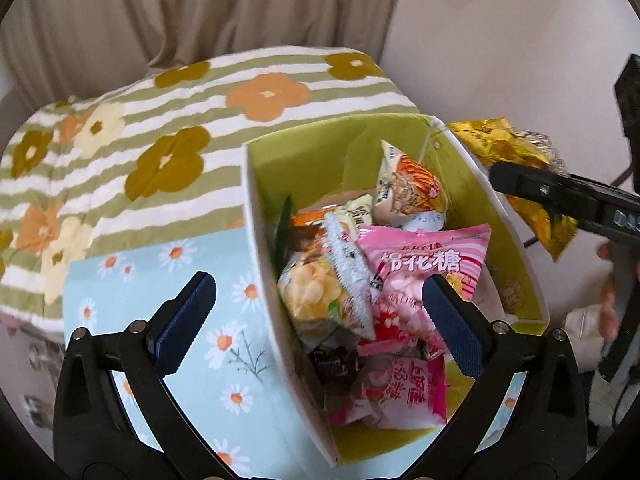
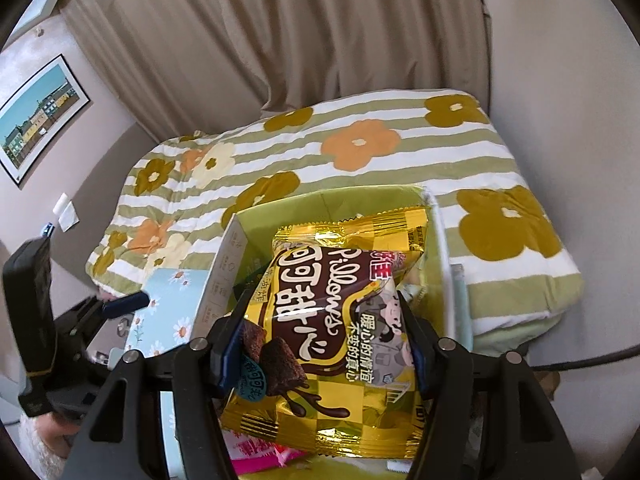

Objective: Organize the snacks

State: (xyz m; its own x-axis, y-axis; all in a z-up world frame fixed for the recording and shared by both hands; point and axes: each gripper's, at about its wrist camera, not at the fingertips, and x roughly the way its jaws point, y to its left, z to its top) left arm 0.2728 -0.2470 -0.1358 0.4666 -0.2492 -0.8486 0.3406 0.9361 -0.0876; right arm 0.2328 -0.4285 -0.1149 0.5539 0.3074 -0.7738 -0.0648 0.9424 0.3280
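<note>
A storage box with a light-blue daisy outside and green lining (image 1: 256, 184) sits on the bed, filled with snack packets, among them a pink marshmallow bag (image 1: 424, 260) and an orange-and-white pack (image 1: 408, 184). My left gripper (image 1: 320, 320) is open, its two fingers straddling the box's left wall. My right gripper (image 2: 320, 344) is shut on a gold chocolate-pillow snack bag (image 2: 340, 320) and holds it over the box (image 2: 240, 240). In the left wrist view the same gold bag (image 1: 504, 148) hangs at the box's far right rim, held by the right gripper's fingers (image 1: 532, 188).
A green-and-white striped quilt with big flowers (image 1: 168, 120) covers the bed under the box. Beige curtains (image 2: 320, 40) hang behind. A framed picture (image 2: 40, 116) is on the left wall. A black cable (image 2: 592, 356) runs on the right.
</note>
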